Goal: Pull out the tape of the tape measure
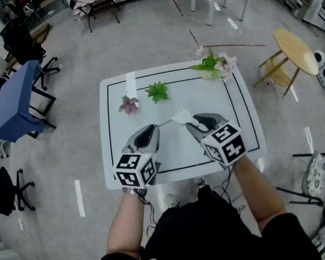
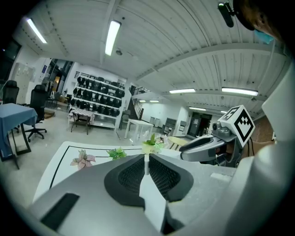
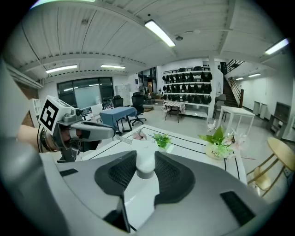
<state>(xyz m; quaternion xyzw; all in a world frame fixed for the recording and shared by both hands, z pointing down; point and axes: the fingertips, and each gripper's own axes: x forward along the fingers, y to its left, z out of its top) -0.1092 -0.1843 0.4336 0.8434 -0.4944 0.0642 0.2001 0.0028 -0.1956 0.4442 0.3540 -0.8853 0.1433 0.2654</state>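
Tape (image 2: 146, 167), judged thin and springy, is pinched endwise in the left gripper (image 1: 155, 128), and the seemingly light tape measure case (image 3: 144, 159) is clamped in the right gripper (image 1: 192, 125).

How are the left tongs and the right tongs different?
The left tongs are nearly shut; the right tongs stand wider apart. The left tongs pinch the thin tape; the right tongs squeeze the chunky white tape measure case. Both are grey and held over the white table.
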